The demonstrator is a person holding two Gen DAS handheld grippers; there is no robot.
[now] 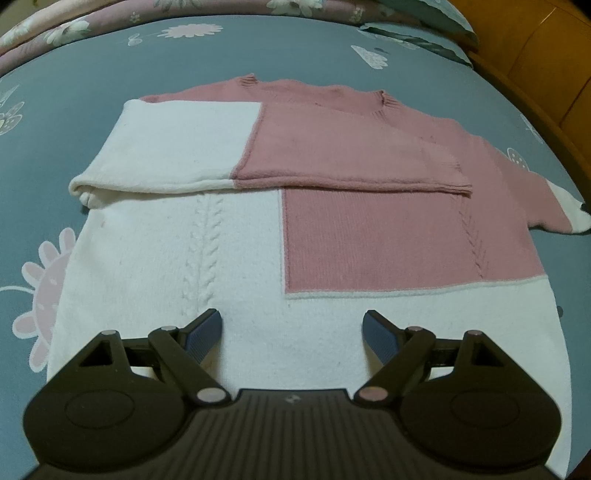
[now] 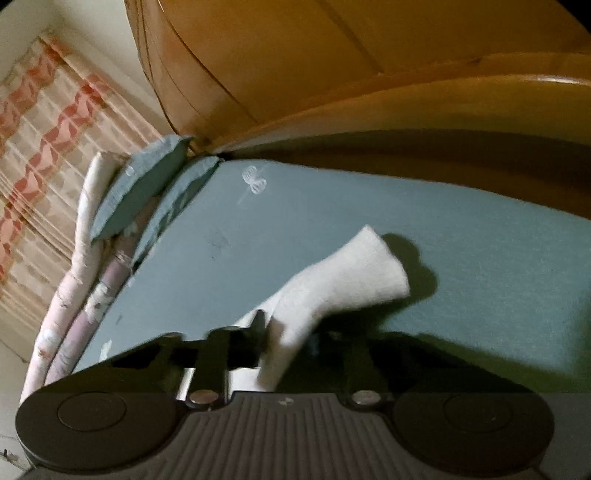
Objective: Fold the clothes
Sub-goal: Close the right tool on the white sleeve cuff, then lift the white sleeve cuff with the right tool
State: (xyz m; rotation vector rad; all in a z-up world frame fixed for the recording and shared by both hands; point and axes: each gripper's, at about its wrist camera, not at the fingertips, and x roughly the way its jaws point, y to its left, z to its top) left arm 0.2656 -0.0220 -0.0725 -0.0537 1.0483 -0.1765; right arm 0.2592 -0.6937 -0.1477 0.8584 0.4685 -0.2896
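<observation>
Pink-and-white sweater (image 1: 229, 236) lies flat on the blue bedsheet (image 1: 295, 51). 1 sleeve (image 1: 207, 147) is already folded across the chest. Left gripper (image 1: 291, 332) hovers over the white hem, jaws wide, nothing between them. Other sleeve is still out at the right; right gripper (image 2: 286, 332) is clamped on its white cuff (image 2: 343, 280), lifted off the sheet. Judgement: about 1 fold done, second sleeve and body folds left.

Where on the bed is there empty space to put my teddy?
Bare sheet lies between the sweater and the rolled quilt at the far edge, and left of the sweater. In the right wrist view there is bare sheet between the white sleeve end and the wooden bed frame. The middle is crowded: the sweater covers it.
</observation>
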